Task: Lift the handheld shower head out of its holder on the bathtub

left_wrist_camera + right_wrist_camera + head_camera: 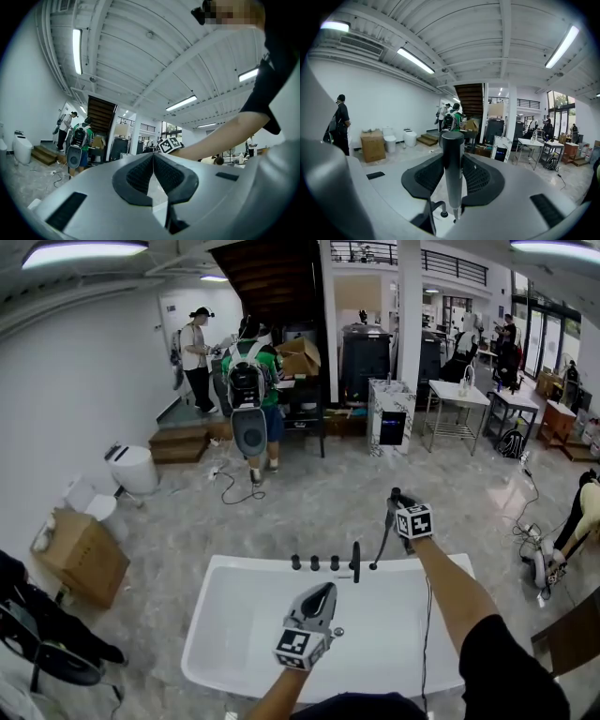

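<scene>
The white bathtub (202, 634) lies just below me, with a row of black knobs (314, 562) and a black spout (355, 562) on its far rim. My right gripper (398, 505) is shut on the black handheld shower head (393, 497), held above the rim at the right; its hose (382, 542) hangs down to the tub's edge. In the right gripper view the shower head's handle (452, 164) stands upright between the pads (429, 176), above the tub fittings (436, 206). My left gripper (322, 592) hovers over the tub's middle, shut and holding nothing (153, 157).
A cardboard box (82, 554) and a white toilet (131, 468) stand at the left wall. A person with a backpack (251, 390) stands beyond the tub, with cables (234, 488) on the floor nearby. A white table (459, 395) is at the back right. Another person (581, 512) crouches at the right edge.
</scene>
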`<state>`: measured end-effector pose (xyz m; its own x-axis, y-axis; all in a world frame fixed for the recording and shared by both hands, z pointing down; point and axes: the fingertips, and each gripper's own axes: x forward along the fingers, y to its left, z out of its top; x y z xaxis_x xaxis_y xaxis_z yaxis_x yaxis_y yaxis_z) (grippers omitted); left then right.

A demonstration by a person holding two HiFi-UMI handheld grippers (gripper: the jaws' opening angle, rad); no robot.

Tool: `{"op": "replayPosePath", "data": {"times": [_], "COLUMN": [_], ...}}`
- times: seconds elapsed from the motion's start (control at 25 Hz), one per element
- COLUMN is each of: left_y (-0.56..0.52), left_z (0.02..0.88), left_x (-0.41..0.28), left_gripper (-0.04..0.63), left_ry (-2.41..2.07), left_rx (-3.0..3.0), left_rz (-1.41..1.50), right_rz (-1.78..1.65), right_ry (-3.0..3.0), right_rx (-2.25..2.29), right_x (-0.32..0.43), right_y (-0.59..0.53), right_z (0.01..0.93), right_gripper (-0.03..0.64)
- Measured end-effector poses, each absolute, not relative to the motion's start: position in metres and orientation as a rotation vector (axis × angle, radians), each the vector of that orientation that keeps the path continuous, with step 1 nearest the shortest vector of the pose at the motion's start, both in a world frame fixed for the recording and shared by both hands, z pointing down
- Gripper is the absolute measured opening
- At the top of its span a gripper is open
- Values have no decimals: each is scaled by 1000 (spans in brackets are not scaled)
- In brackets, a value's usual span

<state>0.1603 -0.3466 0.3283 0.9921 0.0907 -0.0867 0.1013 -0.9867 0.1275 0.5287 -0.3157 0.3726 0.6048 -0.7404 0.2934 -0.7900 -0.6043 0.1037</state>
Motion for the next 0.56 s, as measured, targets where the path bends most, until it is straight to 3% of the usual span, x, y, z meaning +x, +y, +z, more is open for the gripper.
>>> {"op": "replayPosePath", "data": {"times": [0.56], "left_y": [-354], "left_z": [339], "left_x": [174], "left_gripper": [5], "left_ry": [91], "left_rx": [3001], "left_rz": [-89], "right_rz": [322], "right_ry": [-1303], "right_rx": [2585], "right_x": [545], "right_y": [-331], "right_z": [377], "right_gripper": [117]}}
